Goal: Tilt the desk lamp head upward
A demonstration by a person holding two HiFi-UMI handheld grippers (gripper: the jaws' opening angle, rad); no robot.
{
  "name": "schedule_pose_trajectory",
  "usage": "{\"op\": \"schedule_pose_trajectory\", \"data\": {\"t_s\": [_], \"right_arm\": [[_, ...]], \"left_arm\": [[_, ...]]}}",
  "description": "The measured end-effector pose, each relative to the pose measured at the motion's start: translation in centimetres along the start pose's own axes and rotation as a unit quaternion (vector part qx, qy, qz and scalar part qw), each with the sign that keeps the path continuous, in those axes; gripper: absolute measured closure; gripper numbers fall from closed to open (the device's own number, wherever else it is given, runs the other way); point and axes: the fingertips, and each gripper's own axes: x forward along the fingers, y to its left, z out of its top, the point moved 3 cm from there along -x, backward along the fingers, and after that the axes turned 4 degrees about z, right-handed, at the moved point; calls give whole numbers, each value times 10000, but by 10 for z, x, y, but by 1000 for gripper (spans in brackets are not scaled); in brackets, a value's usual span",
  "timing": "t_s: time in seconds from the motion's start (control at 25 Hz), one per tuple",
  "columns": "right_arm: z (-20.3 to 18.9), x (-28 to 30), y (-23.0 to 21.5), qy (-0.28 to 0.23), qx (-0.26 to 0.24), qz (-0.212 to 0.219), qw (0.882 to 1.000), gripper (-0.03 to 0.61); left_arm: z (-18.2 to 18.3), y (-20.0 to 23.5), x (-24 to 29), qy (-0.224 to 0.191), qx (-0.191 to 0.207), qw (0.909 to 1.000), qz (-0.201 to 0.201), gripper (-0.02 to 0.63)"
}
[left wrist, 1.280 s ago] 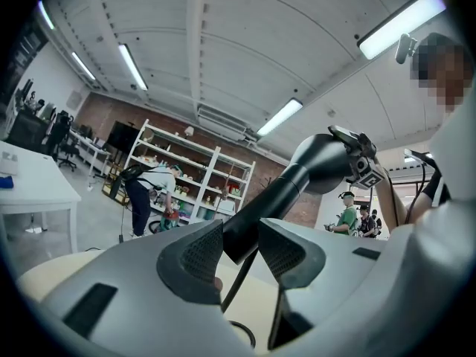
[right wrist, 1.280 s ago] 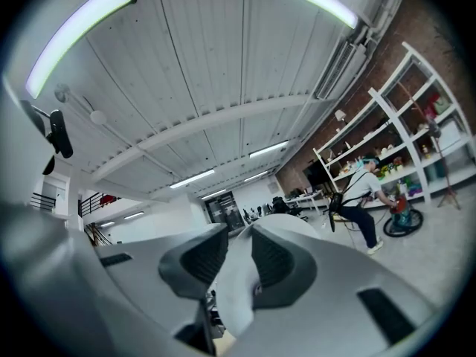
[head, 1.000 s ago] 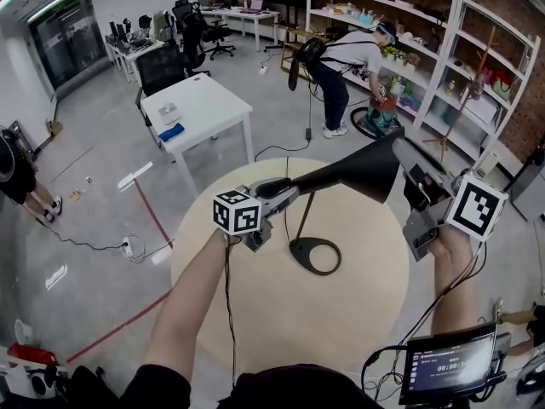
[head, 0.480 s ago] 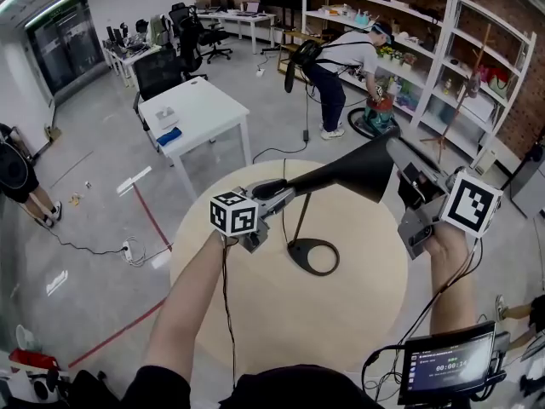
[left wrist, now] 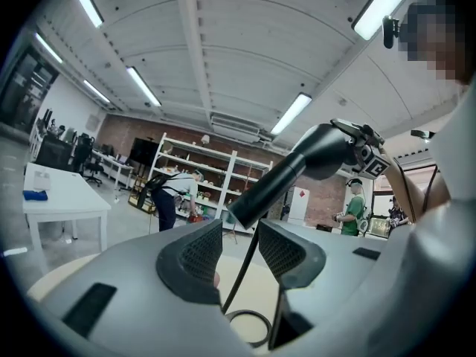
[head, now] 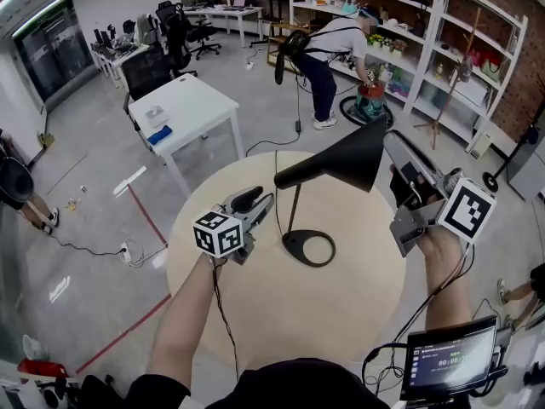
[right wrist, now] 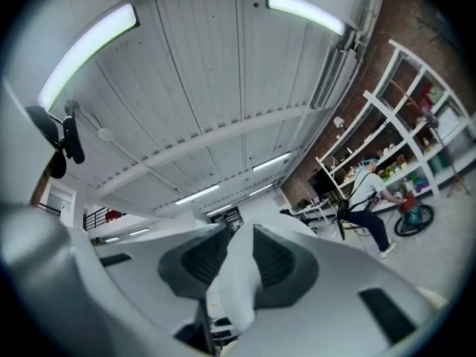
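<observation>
Lamp head (head: 341, 156) rim pinched by right gripper (right wrist: 232, 259), grip clear only in right gripper view; left gripper (left wrist: 239, 251) wide, empty

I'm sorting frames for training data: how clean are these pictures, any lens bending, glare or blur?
Head view: sharp, evenly lit, shelving bowed by the wide lens. Left gripper view: heavy fisheye, dark corners, ceiling lights blown out. Right gripper view: dark corners too, ceiling strip glaring, lamp head a soft white blur.
</observation>
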Motion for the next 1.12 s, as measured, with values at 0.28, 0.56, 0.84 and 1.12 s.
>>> {"op": "schedule_pose_trajectory", "data": {"t_s": [0.28,0.56,0.84,1.12], "right_arm": [[-28,-38,-12,-94,173,-340,9992,489],[-137,-91,-33,461,316,-1020,9932,489],[-272,-112,-7,1362,872,-948,9823,501],[-341,-123,32,1706,1384,-756,9726,574]], "left_arm": [[-51,-41,-46,101,-892,9959,-115,456],[-96,-111,-80,303,-1487,9879,-318,457],[-132,-158,-103,664,-2253,9698,-649,457],[-161,-165,-118,1165,-1914,9743,-232,457]]}}
